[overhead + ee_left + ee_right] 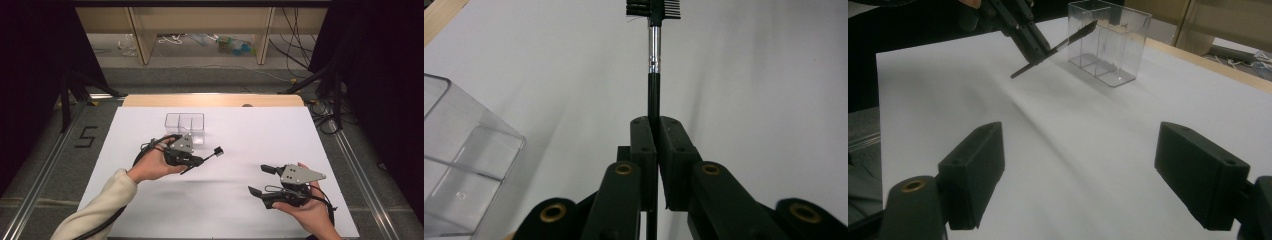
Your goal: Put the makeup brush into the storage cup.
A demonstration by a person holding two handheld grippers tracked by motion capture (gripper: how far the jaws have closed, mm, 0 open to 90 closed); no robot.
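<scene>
A thin black brush (212,155) with a silver collar and a small comb-and-bristle head is pinched by its handle in my left gripper (198,161), which is shut on it above the white sheet. In the left gripper view the brush (653,60) sticks straight out from between the closed pads (644,140). Just beyond it stands a clear divided box (185,125), also at the left edge of that view (454,165). My right gripper (258,179) sits open near the front right, its pads (975,170) wide apart with nothing between them. It looks toward the left gripper (1030,42) and box (1113,45).
A white sheet (250,140) covers the table, with a wooden edge (215,100) at the far side. Beyond the table lie floor cables and shelving. Metal rails (360,175) run along both sides.
</scene>
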